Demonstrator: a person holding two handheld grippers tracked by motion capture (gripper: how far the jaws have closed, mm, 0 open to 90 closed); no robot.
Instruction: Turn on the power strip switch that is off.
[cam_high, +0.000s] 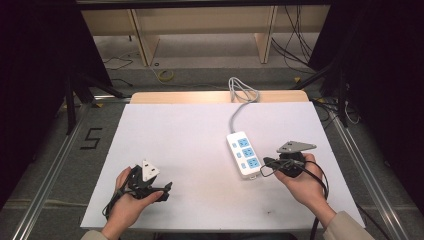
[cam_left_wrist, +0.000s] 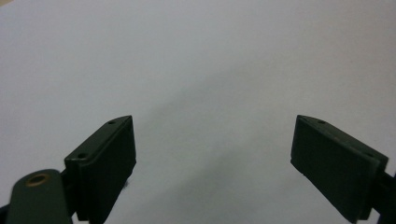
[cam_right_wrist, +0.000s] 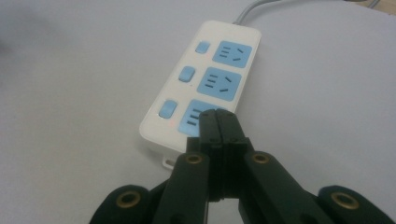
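A white power strip with three blue sockets lies on the white table, right of its middle, its grey cable running to the far edge; the right tongs, closed tight with nothing between them, have their tips over the strip's nearest socket at its near end; the left tongs, well to the left of the strip near the table's front edge, stand wide open and empty above bare table

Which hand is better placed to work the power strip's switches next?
Right, probably: its shut tongs point at the white plastic power strip with blue sockets, close to it. The left tongs stand open over bare white table.
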